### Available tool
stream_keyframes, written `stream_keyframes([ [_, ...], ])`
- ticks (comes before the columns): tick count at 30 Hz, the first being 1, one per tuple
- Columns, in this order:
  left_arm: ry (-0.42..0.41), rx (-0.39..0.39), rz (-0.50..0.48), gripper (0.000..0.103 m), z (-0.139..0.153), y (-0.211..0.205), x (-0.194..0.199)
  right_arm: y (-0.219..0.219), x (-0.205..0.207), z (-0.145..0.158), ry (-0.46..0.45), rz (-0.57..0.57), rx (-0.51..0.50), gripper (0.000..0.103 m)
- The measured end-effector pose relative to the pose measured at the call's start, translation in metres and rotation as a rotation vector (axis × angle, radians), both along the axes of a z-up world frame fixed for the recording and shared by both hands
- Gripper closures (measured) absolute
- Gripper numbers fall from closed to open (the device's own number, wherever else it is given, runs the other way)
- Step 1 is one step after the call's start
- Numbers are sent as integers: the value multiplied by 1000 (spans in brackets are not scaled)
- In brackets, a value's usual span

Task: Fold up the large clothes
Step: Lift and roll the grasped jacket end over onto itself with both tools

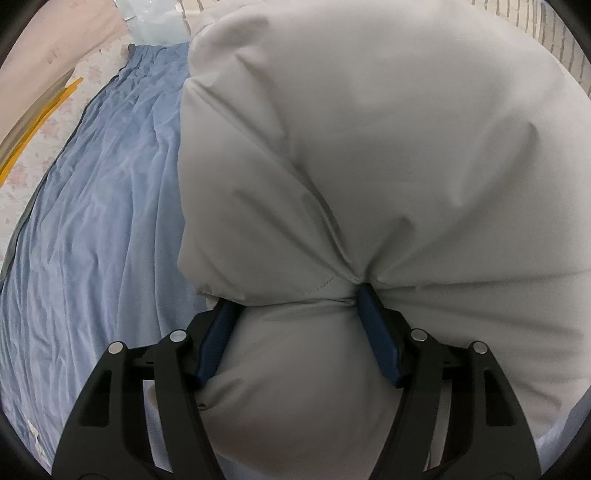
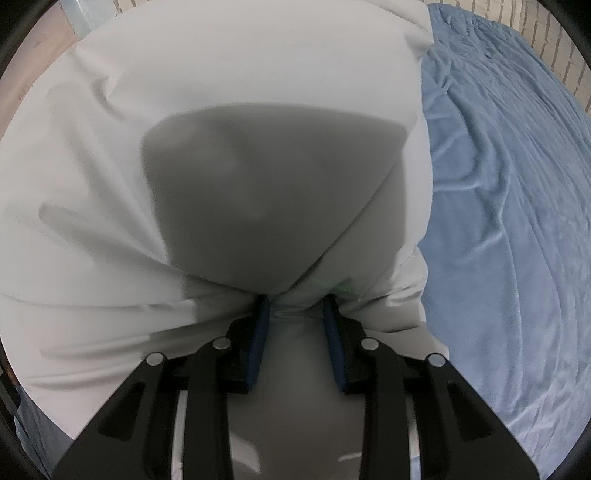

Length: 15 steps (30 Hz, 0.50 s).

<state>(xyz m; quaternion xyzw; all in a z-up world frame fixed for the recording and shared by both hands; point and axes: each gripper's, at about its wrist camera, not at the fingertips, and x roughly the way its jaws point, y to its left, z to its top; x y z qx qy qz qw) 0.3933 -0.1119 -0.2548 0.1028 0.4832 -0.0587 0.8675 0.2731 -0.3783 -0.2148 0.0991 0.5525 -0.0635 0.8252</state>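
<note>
**Both grippers bunched into a puffy grey jacket, mid-fold**

The thing being folded looks like a padded light-grey jacket, thick and pillowy, with a stitched seam showing near the left grip. It's lifted or humped up over a bed with a rumpled blue bedsheet, and fills most of both views.

The left gripper is clamped on a fat wad of the padding, jaws standing fairly wide because the bundle is so thick. The right gripper pinches a narrower gather of the same jacket, jaws closer together.

What could go wrong, as I see it:
- The fabric looks slick and springy, so the thick wad on the left could squeeze out of the pads if it gets tugged sideways.
- The two grips hold uneven amounts, so the fold may land crooked or puff back open.
- The jacket blocks nearly everything ahead, so lining up edges is basically blind.

Around it: the sheet could drag along if the jacket gets slid. In the left view there's a pinkish pillow or bedding at the top left, plus some clear plastic packaging by the far end. Nothing sits in the landing zone that I can see.
</note>
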Motion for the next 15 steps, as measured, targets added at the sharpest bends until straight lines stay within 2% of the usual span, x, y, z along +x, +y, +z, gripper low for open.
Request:
stream_keyframes([
  [15,18,3,0,33,3,-4,0,-2,-6,-6,-11,2,-3,73],
])
